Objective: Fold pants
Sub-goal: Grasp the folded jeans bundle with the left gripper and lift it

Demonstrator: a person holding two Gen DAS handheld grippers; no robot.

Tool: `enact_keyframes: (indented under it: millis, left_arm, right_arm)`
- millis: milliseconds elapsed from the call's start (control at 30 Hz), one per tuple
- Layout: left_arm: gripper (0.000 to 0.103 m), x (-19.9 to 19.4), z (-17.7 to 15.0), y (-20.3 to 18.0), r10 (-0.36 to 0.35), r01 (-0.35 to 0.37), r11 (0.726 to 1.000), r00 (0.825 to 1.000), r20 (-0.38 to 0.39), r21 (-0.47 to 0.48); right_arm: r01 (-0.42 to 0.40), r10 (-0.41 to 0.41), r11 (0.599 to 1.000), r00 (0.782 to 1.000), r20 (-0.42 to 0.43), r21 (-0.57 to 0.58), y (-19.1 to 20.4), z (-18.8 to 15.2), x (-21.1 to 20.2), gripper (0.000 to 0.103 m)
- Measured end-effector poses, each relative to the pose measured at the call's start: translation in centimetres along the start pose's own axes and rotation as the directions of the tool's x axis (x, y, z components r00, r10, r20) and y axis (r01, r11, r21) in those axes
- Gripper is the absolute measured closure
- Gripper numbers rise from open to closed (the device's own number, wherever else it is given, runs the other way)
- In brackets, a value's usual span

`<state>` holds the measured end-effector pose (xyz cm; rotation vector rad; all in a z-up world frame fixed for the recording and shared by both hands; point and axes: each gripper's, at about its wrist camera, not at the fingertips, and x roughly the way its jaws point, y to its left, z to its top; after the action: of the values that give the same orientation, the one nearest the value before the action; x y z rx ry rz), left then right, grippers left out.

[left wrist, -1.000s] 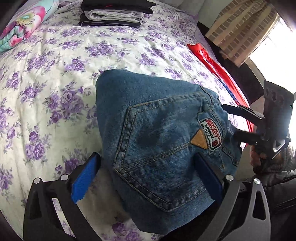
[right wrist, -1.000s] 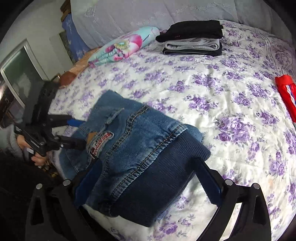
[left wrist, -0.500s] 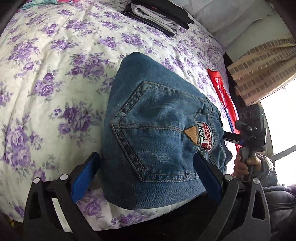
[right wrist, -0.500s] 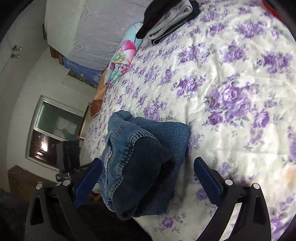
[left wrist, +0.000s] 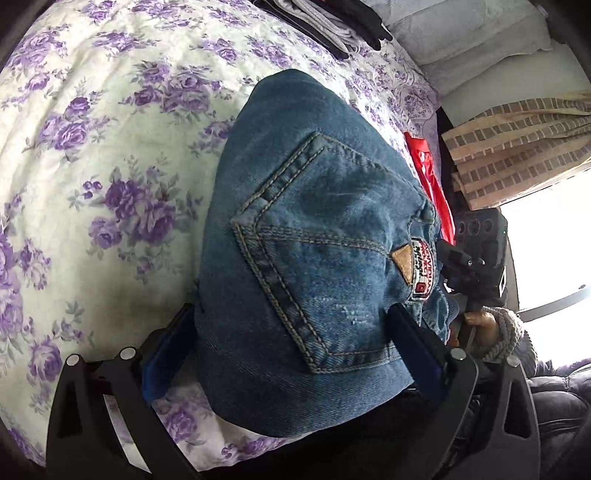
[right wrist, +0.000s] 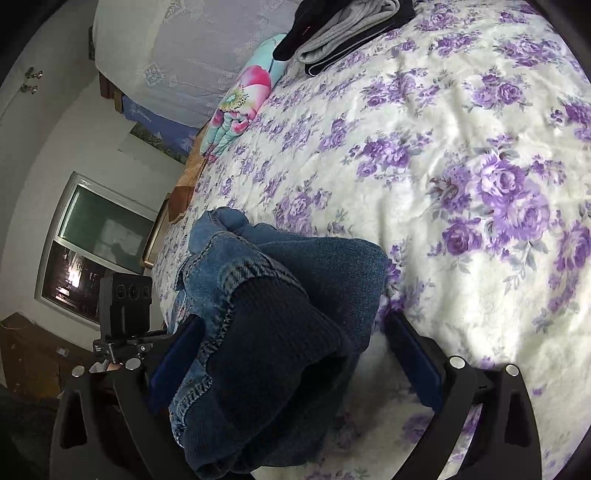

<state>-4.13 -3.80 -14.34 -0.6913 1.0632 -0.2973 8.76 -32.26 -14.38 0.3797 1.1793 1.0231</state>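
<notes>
Folded jeans (left wrist: 314,258) lie at near edge of floral bed (left wrist: 92,166) | left tongs (left wrist: 291,354) spread wide, straddling denim, no grip | right tongs (right wrist: 295,354) spread wide, straddling waistband end, no grip

Folded blue denim jeans (left wrist: 314,251) fill the near edge of the purple-flowered bedspread (right wrist: 461,155); open spread lies beyond, stacked dark clothes (right wrist: 351,26) at the far edge.

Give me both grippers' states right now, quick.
Left gripper: open, jaws wide around the folded jeans.
Right gripper: open, jeans between its jaws.
</notes>
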Motion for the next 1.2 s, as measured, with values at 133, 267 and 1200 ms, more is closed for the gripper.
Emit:
enact_keyframes:
  millis: [133, 267, 1200]
  left_arm:
    - [0.014, -0.1, 0.9, 0.2, -0.016, 0.019, 0.998, 0.999, -0.043, 0.053]
    - [0.014, 0.7, 1.6, 1.3, -0.085, 0.092, 0.994, 0.991, -0.102, 0.065]
    - [0.004, 0.1, 0.7, -3.7, 0.214, -0.206, 0.906, 0.977, 0.020, 0.370]
  right_arm:
    - [-0.039, 0.041, 0.985, 0.999, -0.008, 0.166, 0.5, 0.0, -0.1, 0.019]
    - [-0.078, 0.075, 0.973, 0.997, 0.020, 0.219, -1.0, -0.9, 0.6, 0.026]
    - [-0.049, 0.055, 0.990, 0.997, -0.045, 0.134, 0.7, -0.6, 1.6, 0.004]
